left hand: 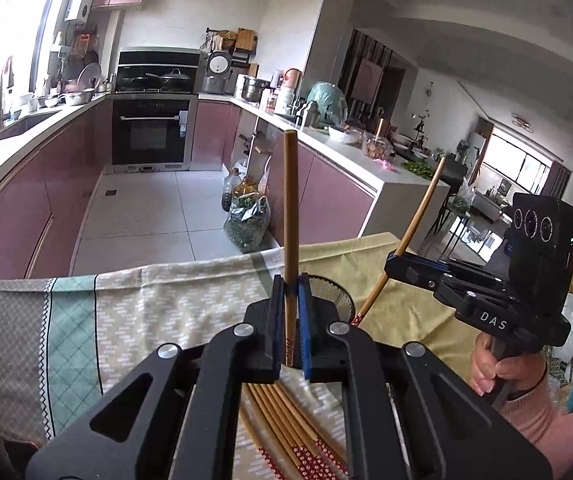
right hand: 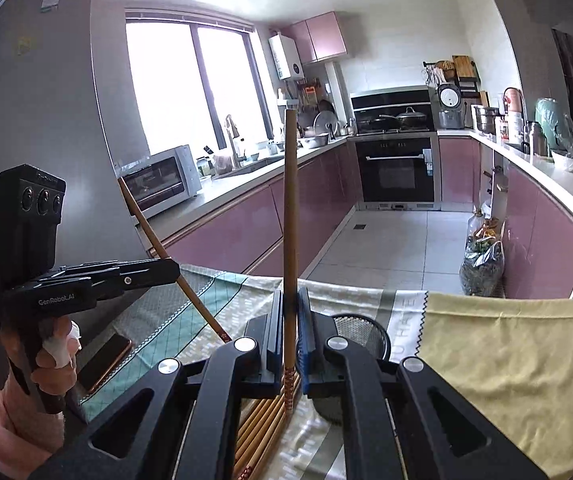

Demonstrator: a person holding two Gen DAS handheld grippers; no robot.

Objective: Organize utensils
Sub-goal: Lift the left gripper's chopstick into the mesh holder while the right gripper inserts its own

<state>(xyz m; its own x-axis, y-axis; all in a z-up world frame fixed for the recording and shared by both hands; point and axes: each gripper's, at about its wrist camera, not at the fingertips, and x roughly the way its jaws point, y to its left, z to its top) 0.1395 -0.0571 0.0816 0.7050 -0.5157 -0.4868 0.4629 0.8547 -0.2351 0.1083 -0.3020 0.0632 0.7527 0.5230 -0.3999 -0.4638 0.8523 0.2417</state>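
Note:
My left gripper (left hand: 290,282) is shut on a wooden chopstick (left hand: 291,208) that stands upright, its red-patterned end hanging below the pads. My right gripper (right hand: 291,308) is shut the same way on its own upright chopstick (right hand: 290,200). Each gripper shows in the other's view: the right gripper (left hand: 393,259) with a slanted chopstick (left hand: 418,216), the left gripper (right hand: 171,269) with a slanted chopstick (right hand: 154,240). A black mesh holder (left hand: 336,294) (right hand: 362,332) stands just behind the fingers on the cloth. Several more chopsticks (left hand: 286,424) (right hand: 262,416) lie on the cloth below both grippers.
A patterned cloth (left hand: 146,320) and a yellow cloth (right hand: 506,364) cover the table. A phone (right hand: 104,360) lies near the left hand (right hand: 52,360). Beyond the table edge are the tiled floor (left hand: 146,216), pink kitchen cabinets and bags (left hand: 248,224) by the counter.

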